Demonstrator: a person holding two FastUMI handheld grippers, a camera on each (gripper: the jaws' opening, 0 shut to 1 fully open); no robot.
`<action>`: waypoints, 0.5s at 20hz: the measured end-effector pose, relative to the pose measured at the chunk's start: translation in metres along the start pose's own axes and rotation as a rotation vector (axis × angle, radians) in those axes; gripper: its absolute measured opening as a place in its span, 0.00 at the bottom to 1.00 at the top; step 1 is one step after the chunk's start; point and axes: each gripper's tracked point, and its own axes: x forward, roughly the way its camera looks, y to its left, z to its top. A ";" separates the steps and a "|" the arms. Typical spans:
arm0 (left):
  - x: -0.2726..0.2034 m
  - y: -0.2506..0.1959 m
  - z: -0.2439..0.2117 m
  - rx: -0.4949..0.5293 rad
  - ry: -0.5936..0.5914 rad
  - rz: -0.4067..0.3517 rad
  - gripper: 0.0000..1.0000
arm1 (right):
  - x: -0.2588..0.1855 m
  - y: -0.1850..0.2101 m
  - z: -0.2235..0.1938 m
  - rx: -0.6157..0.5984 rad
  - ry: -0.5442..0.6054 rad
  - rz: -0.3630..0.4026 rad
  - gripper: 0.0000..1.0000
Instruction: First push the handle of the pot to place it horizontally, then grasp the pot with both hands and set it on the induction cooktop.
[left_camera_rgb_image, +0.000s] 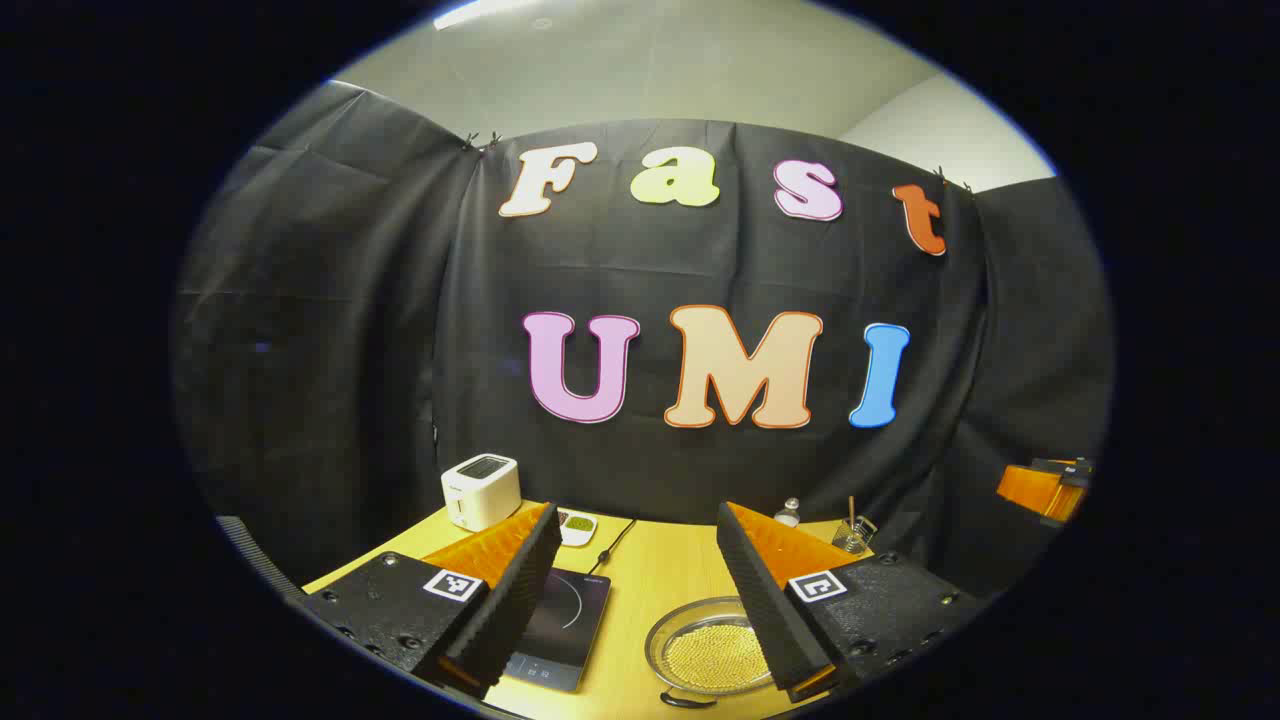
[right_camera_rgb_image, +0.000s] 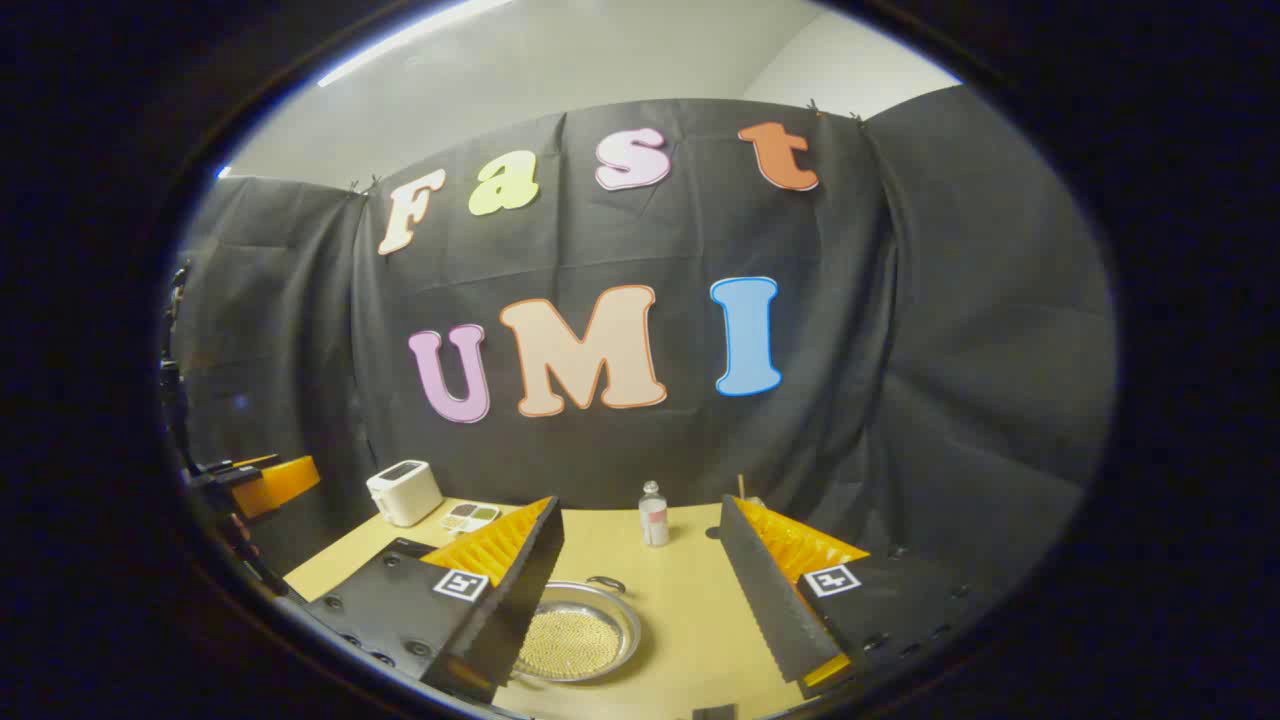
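Observation:
A shallow metal pot (left_camera_rgb_image: 668, 640) holding small yellow grains sits on the wooden table (left_camera_rgb_image: 650, 570), with a black handle (left_camera_rgb_image: 688, 700) at its near rim. The black induction cooktop (left_camera_rgb_image: 565, 620) lies just left of it. My left gripper (left_camera_rgb_image: 636, 512) hovers open above both, nothing between its fingers. In the right gripper view the pot (right_camera_rgb_image: 590, 625) lies low and left, partly behind one finger, with a black handle (right_camera_rgb_image: 605, 582) at its far rim. My right gripper (right_camera_rgb_image: 640, 502) is open and holds nothing. Each gripper appears at the other view's edge: the right gripper (left_camera_rgb_image: 1045, 487), the left gripper (right_camera_rgb_image: 260, 480).
A white toaster (left_camera_rgb_image: 481, 490) stands at the back left, a small white dish (left_camera_rgb_image: 577, 527) and a black cable (left_camera_rgb_image: 615, 545) beside it. A small bottle (right_camera_rgb_image: 653, 515) and a cup with a stick (left_camera_rgb_image: 853, 535) stand at the back near the black cloth wall.

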 end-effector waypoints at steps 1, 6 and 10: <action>-0.001 -0.001 -0.002 0.000 0.006 0.004 0.95 | 0.000 0.001 0.000 -0.004 -0.002 0.009 0.93; -0.003 -0.003 -0.009 0.023 0.032 0.001 0.96 | 0.002 0.007 -0.006 -0.014 0.005 0.035 0.93; -0.003 -0.004 -0.012 0.038 0.041 0.001 0.95 | -0.002 0.001 -0.010 -0.010 0.008 0.024 0.93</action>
